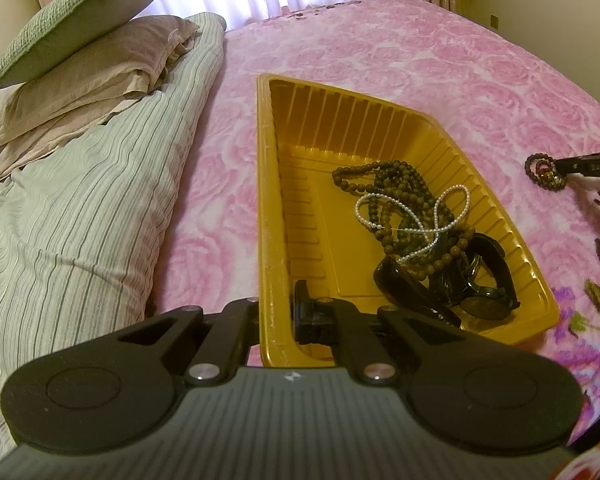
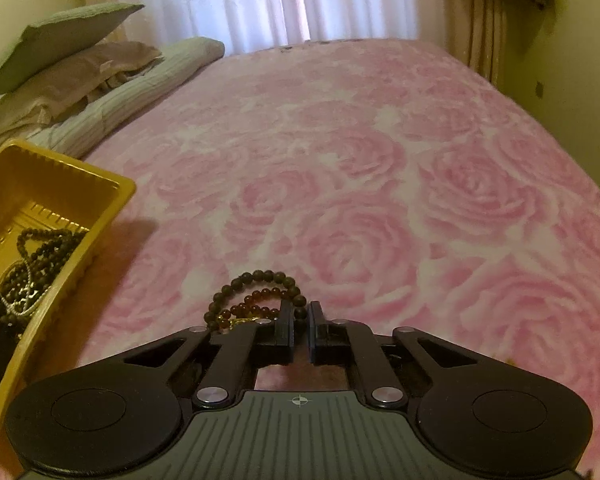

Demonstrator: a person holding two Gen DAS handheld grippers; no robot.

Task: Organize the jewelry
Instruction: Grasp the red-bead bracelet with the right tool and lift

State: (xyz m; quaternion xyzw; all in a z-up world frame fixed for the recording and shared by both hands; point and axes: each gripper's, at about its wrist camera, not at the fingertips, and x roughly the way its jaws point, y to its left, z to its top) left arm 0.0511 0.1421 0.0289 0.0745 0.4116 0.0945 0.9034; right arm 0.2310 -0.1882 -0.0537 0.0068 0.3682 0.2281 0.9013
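Note:
A yellow plastic tray (image 1: 268, 208) lies on the pink rose bedspread. It holds a dark bead necklace (image 1: 396, 184), a white pearl strand (image 1: 440, 216) and black watches (image 1: 480, 280). My left gripper (image 1: 278, 320) is shut on the tray's near left wall, one finger inside and one outside. My right gripper (image 2: 301, 312) is shut on a dark bead bracelet (image 2: 260, 284) with a red bead bracelet (image 2: 256, 304) beside it, held just above the bedspread right of the tray (image 2: 100, 208). The bracelets (image 1: 544, 170) and the right fingertips (image 1: 580, 166) also show in the left wrist view.
Stacked pillows (image 1: 80, 40) and a striped duvet (image 1: 80, 208) lie left of the tray. Curtains (image 2: 268, 0) hang behind the bed. The pink bedspread (image 2: 380, 160) stretches far and right. A wall (image 2: 580, 60) borders the right side.

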